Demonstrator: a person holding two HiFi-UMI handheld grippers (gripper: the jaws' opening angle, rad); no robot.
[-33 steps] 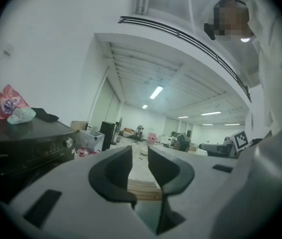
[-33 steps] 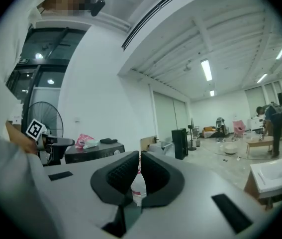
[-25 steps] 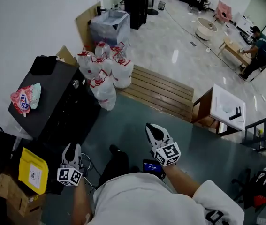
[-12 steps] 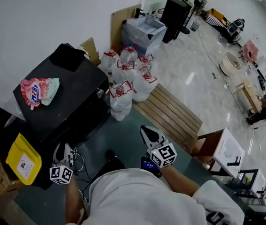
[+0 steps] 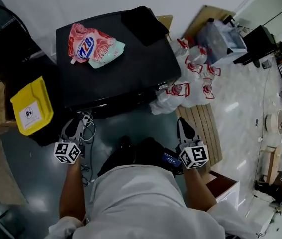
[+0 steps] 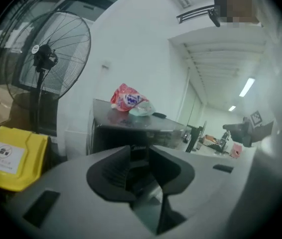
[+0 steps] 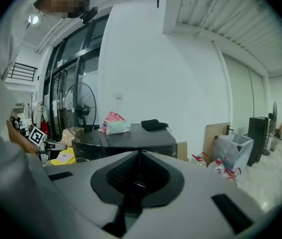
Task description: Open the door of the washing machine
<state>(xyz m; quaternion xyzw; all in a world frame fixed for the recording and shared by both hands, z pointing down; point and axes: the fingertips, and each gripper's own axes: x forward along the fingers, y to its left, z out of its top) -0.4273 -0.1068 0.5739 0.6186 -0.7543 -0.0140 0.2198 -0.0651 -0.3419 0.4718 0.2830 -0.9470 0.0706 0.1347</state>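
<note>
head view: black washing machine (image 5: 121, 68) against white wall, straight ahead of both hand-held grippers, well apart from them. pink pouch (image 5: 92, 45) and black cloth (image 5: 143, 24) on its top. yellow bin (image 5: 31, 112) left of it; water bottles (image 5: 190, 78) and wooden pallet (image 5: 203, 128) right of it. cable tangle (image 5: 90, 128) on dark floor (image 5: 41, 183) just before it.

left gripper view: left hand-held gripper (image 6: 138, 158) jaws opening, nothing between. standing fan (image 6: 48, 59) left of machine.

right gripper view: right hand-held gripper (image 7: 140, 156) jaws together, empty. grey plastic box (image 7: 235, 148) right of machine, past bottles.
</note>
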